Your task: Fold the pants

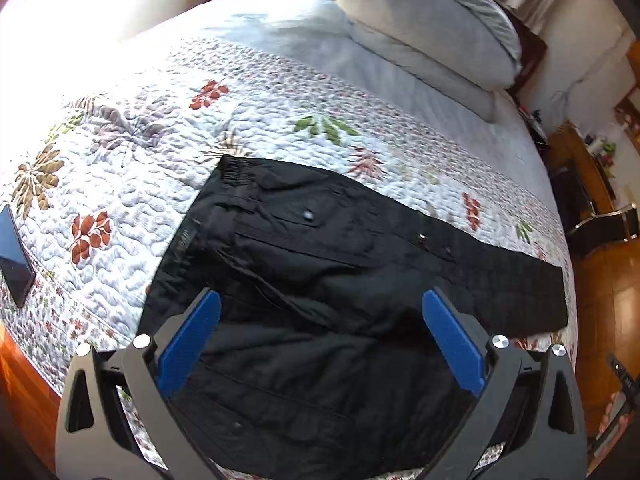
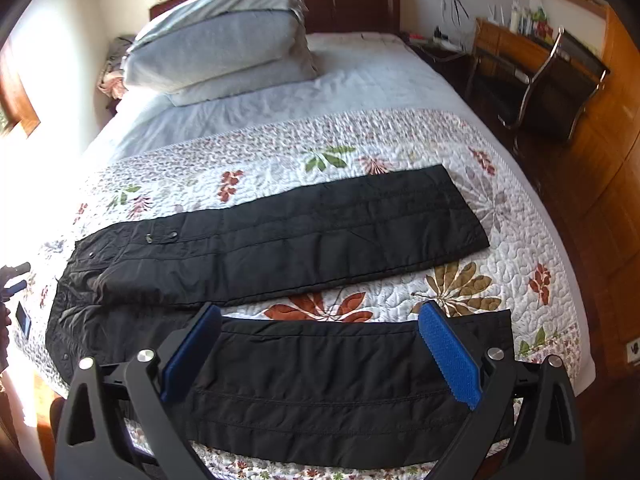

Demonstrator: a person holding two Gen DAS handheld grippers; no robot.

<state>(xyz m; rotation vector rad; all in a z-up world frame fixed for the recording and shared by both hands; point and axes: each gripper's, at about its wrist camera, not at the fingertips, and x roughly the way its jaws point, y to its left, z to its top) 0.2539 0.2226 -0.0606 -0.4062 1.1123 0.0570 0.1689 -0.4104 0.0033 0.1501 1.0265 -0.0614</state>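
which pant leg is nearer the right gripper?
The near leg, lying between the open right gripper fingers; the far leg lies beyond a strip of floral quilt.

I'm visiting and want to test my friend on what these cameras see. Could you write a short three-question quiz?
1. True or false: the black pants lie spread with both legs apart on the flowered quilt.
2. Which is open? A) only the left tongs B) only the right tongs C) both
3. Fill in: the dark phone lies on the quilt beside the pants' ____ end.

Key: 1 true; 2 C, neither grips any cloth; 3 waist.
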